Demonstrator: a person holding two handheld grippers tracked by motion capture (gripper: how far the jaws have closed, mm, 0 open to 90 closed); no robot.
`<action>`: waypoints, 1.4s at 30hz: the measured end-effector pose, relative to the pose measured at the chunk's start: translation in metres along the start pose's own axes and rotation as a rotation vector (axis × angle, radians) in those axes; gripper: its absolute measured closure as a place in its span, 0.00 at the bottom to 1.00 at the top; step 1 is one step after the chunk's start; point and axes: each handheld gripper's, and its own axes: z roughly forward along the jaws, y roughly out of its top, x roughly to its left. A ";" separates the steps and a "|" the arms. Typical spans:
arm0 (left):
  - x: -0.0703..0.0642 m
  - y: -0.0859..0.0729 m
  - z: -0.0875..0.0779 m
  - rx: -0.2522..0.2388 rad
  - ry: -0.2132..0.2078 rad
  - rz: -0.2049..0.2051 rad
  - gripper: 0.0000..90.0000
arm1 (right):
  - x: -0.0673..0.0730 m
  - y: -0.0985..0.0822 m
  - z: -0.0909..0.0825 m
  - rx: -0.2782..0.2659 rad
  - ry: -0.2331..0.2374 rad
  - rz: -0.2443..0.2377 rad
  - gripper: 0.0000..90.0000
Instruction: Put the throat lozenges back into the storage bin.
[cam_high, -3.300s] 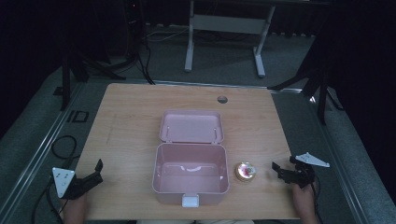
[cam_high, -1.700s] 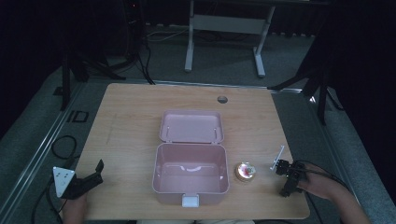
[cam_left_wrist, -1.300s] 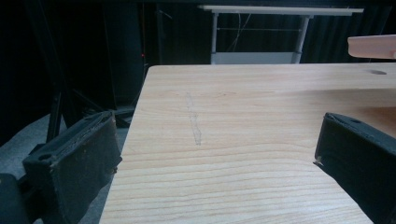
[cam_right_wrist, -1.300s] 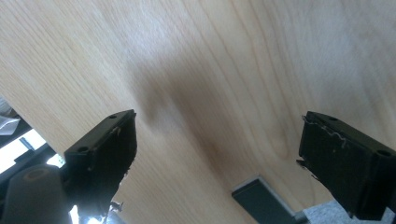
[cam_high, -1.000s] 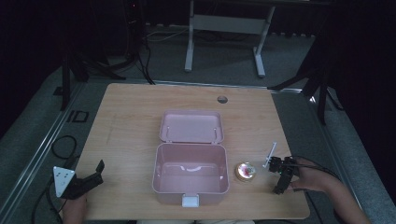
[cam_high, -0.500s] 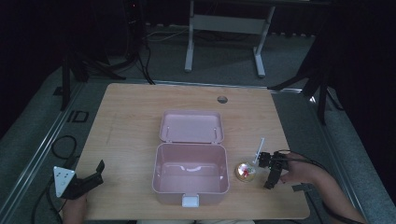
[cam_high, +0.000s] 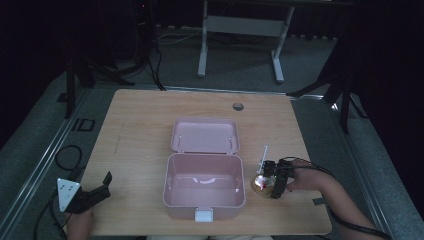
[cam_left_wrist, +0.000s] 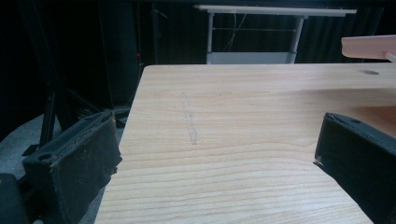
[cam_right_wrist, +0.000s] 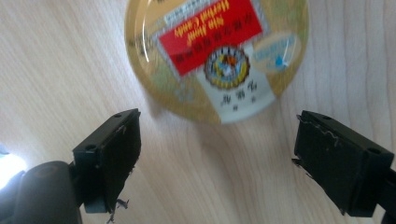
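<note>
— What do my grippers look like?
— My left gripper (cam_high: 92, 192) is black with a grey three-cornered plate. My right gripper (cam_high: 272, 181) is black too, trailing a black cable.

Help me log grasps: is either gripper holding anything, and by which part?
Nothing is held. The right gripper is open above the round tin; the left gripper is open, empty.

Open pink box (cam_high: 204, 192) sits near the table's front edge, its lid (cam_high: 205, 135) laid back flat behind it, a white latch on the near wall. Just beside its right wall lies a small round gold tin (cam_right_wrist: 217, 56), flat on the wood, red label facing up.
</note>
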 end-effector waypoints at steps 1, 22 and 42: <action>0.000 0.000 0.000 0.000 0.000 0.000 0.00 | 0.000 0.002 0.000 -0.003 0.000 -0.002 0.16; 0.001 0.000 0.000 0.000 -0.008 -0.005 0.00 | 0.001 0.036 0.009 -0.008 0.002 -0.045 0.17; 0.001 0.000 0.000 0.002 -0.007 -0.004 0.00 | 0.013 0.026 -0.027 0.032 0.009 -0.122 0.22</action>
